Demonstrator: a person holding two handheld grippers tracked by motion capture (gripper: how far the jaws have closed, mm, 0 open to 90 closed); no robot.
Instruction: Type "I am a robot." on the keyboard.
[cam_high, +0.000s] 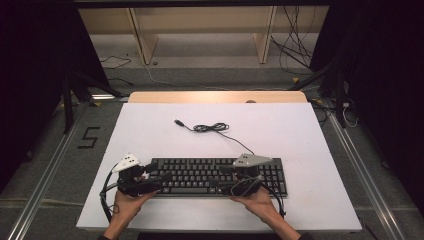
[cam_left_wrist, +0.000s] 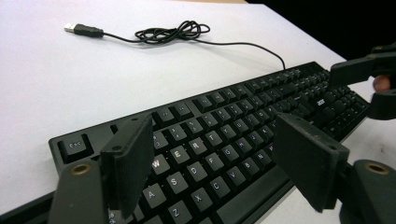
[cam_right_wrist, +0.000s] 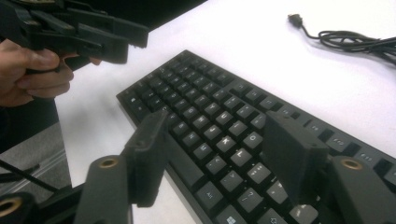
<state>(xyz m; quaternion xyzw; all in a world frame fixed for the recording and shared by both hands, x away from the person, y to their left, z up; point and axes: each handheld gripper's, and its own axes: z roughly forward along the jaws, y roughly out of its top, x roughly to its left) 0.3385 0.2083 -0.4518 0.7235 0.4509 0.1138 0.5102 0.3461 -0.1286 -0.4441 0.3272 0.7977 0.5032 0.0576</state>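
Keyboard (cam_high: 215, 176) rigid, flat, light, keys slippery; grip at short ends. My left gripper (cam_left_wrist: 212, 163), right gripper (cam_right_wrist: 219, 154) both released, nothing held.

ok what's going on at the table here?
A person holds tongs in each hand over a black keyboard on the white table. The left tongs hang open above the letter keys at the keyboard's left end; the right tongs stand open over its right half, nothing between them. The keyboard's cable lies loosely coiled behind it, USB plug unconnected.
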